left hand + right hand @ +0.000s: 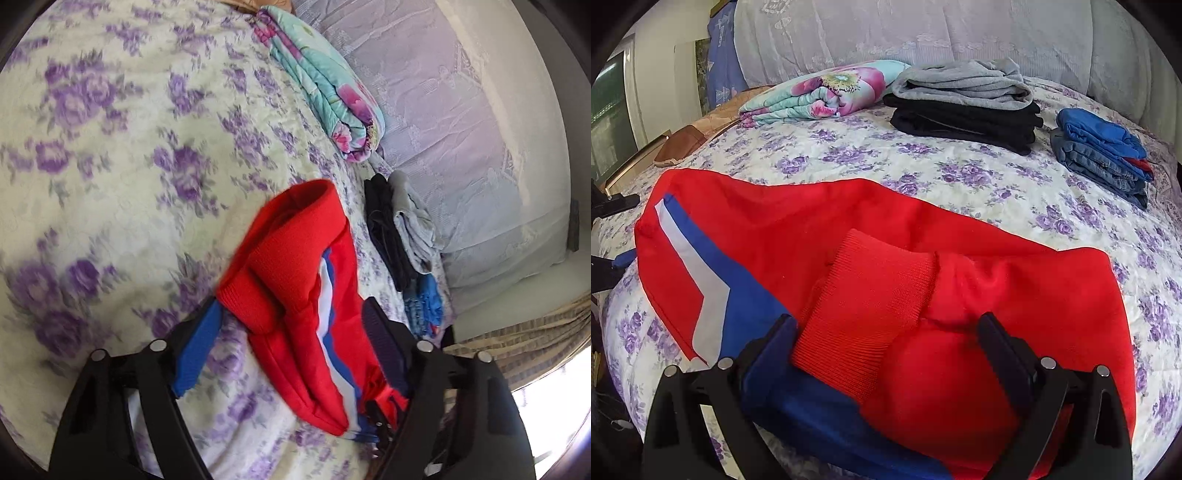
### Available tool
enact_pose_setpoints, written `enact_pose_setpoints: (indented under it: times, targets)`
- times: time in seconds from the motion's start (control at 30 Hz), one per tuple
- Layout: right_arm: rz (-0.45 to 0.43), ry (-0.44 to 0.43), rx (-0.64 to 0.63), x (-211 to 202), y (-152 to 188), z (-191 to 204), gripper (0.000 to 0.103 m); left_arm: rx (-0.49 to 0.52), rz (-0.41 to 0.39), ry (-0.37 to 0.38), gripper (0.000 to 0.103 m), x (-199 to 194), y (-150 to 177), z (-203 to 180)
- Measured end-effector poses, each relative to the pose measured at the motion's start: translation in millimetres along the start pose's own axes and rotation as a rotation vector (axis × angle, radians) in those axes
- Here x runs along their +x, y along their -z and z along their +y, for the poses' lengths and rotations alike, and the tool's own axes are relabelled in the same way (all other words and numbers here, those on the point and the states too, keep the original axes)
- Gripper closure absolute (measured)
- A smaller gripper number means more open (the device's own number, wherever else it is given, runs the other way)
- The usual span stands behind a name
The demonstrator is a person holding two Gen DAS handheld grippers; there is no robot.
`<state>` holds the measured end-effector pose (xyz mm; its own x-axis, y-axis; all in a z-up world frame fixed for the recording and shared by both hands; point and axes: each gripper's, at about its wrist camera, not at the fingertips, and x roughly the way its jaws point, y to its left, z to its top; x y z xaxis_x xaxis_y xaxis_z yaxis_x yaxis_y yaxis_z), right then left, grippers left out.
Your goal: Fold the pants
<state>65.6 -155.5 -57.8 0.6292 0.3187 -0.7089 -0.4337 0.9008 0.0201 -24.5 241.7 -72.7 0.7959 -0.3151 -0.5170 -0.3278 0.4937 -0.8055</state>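
Observation:
Red pants [871, 236] with a blue and white side stripe lie folded across the flowered bedspread [960, 173]. A ribbed red cuff [864, 306] lies on top. My right gripper [886, 332] is open, its fingers [1001, 343] spread either side of the cuff and resting over the cloth. In the left wrist view the pants [295, 280] run between the fingers of my left gripper [291, 328], which is open; the blue pad [195, 350] stands clear of the cloth on the left.
A folded flowered quilt [820, 92], a stack of grey and black clothes [967, 107] and a stack of blue clothes and jeans [1104, 155] sit along the bed's far side. Pale lace-covered pillows [923, 33] stand behind. A curtain [517, 332] hangs at the right.

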Motion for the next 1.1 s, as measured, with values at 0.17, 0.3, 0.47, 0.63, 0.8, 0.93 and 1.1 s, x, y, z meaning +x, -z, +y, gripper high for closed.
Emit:
enact_pose_setpoints:
  times: [0.17,0.3,0.47,0.63,0.8,0.93,1.1]
  targets:
    - [-0.001,-0.007,0.004,-0.1,0.1,-1.2,0.004,-0.023,-0.004,-0.011,0.032,2.4,4.1,-4.7]
    - [-0.004,-0.014,0.010,-0.7,0.0,-1.8,0.004,-0.065,-0.035,-0.021,0.033,5.1,4.0,-2.5]
    - [-0.009,-0.030,0.027,-1.7,-0.2,-3.3,0.004,-0.048,-0.060,-0.081,0.065,10.4,1.5,1.7]
    - [-0.040,-0.041,0.050,-7.8,0.2,-6.7,0.004,0.023,-0.088,-0.080,0.076,4.1,4.0,-7.5]
    - [-0.181,0.027,0.139,-42.2,5.0,-22.9,0.004,0.103,-0.108,-0.081,0.077,-5.5,8.4,-27.2]
    - [0.008,0.104,0.092,-5.9,3.9,-19.0,0.003,0.177,-0.137,-0.079,0.078,-13.4,17.6,-47.4]
    - [-0.082,0.032,0.160,-25.4,8.4,-32.5,0.004,0.309,-0.177,-0.081,0.078,-23.4,33.2,-81.3]
